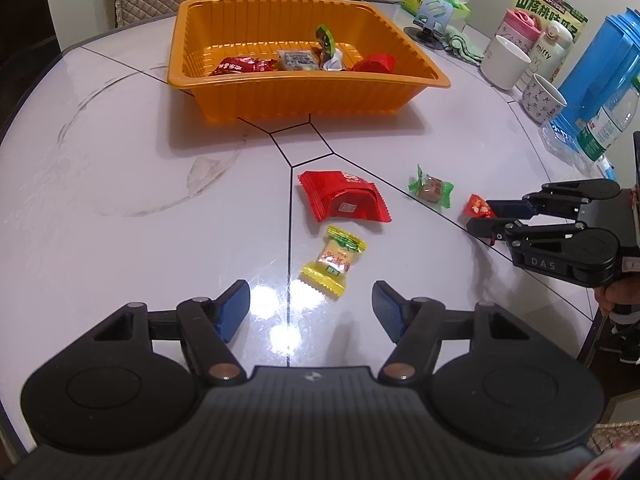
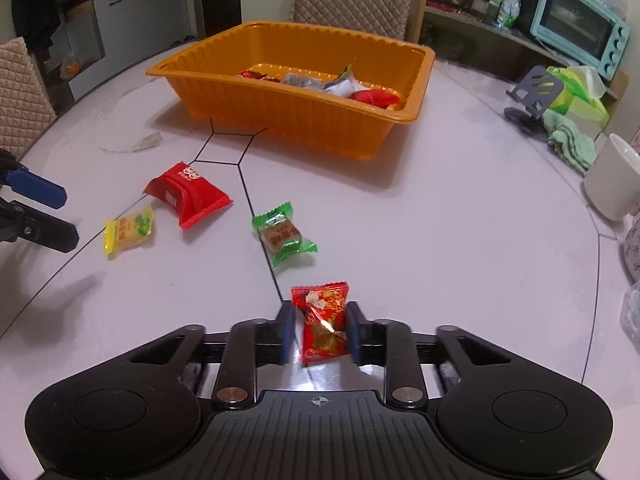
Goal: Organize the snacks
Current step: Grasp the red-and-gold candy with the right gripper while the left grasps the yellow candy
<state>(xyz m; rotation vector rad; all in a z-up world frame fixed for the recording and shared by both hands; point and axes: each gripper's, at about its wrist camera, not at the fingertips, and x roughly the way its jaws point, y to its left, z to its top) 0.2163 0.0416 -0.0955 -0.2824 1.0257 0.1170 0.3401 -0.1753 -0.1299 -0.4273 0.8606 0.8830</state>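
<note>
While right gripper clamps small red packet low centre | left gripper released | thin crinkly wrapper may slip on lifting.

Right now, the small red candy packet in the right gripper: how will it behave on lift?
Small red candy packet looks light, so the right gripper, closed on its sides, should lift it easily. Its crinkled film wrapper will probably flex, so the loose ends may droop. The glossy foil could slip or twist between the pads.
</note>
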